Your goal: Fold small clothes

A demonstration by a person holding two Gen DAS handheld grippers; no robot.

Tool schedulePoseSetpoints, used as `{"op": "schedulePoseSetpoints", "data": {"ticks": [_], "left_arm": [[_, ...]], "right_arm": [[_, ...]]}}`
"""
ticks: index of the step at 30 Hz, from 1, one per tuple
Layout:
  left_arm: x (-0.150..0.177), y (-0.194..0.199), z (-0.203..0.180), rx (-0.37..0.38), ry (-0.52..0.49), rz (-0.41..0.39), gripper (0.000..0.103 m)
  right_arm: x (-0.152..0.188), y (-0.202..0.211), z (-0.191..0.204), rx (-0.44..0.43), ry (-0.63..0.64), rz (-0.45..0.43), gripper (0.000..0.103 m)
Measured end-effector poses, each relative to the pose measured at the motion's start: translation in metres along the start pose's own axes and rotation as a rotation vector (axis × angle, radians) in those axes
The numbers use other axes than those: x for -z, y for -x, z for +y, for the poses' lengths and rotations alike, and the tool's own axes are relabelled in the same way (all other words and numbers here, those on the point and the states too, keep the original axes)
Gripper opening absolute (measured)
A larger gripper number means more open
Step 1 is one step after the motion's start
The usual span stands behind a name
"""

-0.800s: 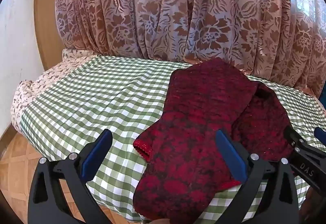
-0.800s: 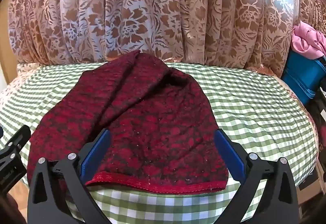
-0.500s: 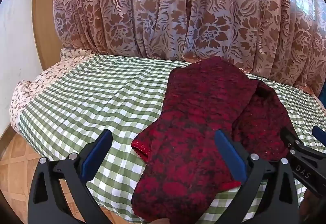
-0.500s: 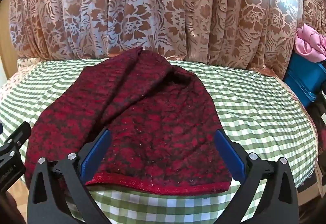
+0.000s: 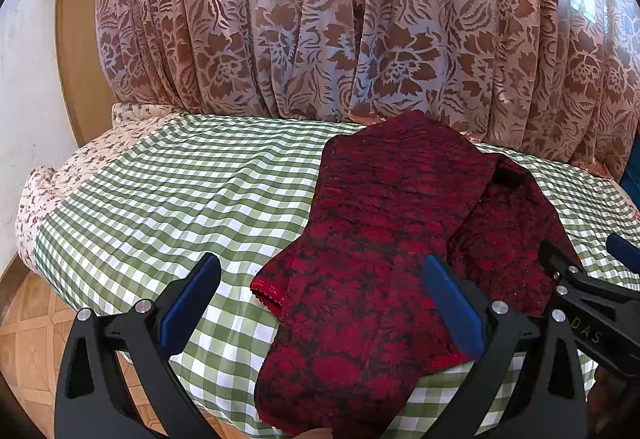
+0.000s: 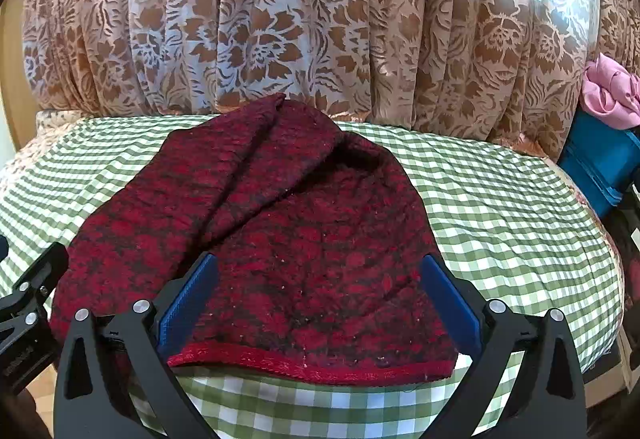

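both views slightly nearer the red garment [image 6: 256,239] than before

Bed w/ green-white checked cover [image 5: 168,199]; dark red patterned garment [image 6: 280,239] lies flat on it.

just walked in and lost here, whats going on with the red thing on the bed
A person is holding a pair of tongs in each hand over a dark red patterned garment spread on a green checked cloth. Both the left tongs and the right tongs are wide open above the garment's near edge, gripping nothing. The garment lies loosely bunched, with one part lapped over the rest, so no neat fold shows yet. A patterned curtain hangs behind.
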State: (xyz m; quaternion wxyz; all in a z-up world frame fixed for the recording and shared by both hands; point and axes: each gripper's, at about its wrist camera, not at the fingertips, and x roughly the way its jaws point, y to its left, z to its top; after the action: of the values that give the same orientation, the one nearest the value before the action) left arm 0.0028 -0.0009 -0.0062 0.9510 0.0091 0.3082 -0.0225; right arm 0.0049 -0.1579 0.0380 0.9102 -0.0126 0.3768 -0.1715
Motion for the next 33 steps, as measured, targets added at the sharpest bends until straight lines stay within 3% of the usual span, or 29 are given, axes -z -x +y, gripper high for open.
{"op": "schedulePoseSetpoints", "data": {"ticks": [33], "left_arm": [[0.0019, 0.0036, -0.0052, 0.018, -0.039, 0.003, 0.1]], "right_arm": [[-0.0007, 0.0021, 0.0003, -0.024, -0.014, 0.02, 0.1]]}}
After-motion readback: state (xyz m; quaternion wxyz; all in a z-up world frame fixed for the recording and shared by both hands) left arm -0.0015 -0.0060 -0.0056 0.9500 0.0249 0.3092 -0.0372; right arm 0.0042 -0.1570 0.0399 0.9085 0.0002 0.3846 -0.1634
